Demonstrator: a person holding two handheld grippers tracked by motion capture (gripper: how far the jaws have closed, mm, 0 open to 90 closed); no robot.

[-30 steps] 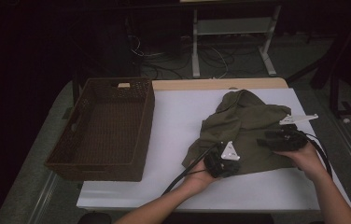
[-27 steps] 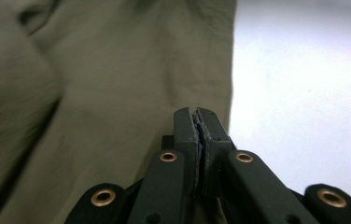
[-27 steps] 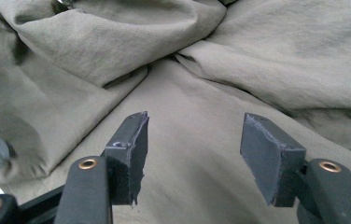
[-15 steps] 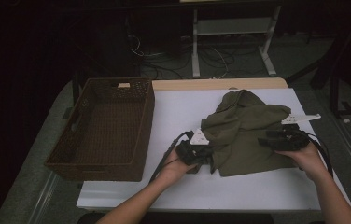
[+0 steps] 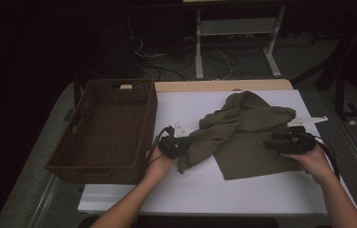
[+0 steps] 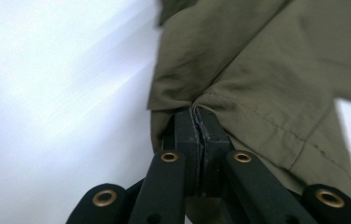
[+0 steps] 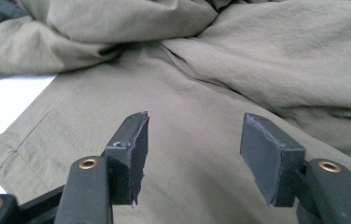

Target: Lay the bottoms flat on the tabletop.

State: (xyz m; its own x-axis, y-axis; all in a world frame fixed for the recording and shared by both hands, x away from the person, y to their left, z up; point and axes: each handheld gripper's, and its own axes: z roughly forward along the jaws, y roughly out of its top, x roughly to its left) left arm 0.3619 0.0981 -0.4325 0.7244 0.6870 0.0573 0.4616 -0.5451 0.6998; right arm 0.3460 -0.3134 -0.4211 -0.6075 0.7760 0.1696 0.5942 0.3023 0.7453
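An olive-green garment (image 5: 248,130) lies crumpled on the white table (image 5: 191,190), right of centre. My left gripper (image 5: 182,145) is shut on a hemmed edge of the garment (image 6: 257,93), stretched out toward the basket; its jaws press together on the cloth in the left gripper view (image 6: 197,126). My right gripper (image 5: 274,141) rests over the garment's right part, held by a hand. In the right gripper view it is open (image 7: 192,135), with flat olive cloth (image 7: 201,84) lying beneath and between the jaws.
A dark brown wicker basket (image 5: 67,159) stands at the table's left side, close beside the left hand. A wooden strip (image 5: 214,85) runs along the far table edge. Beyond it are a white stand (image 5: 233,28) and cables on the floor.
My left gripper has moved left toward the basket, dragging a part of the garment out with it. The right gripper has stayed over the garment's right side.
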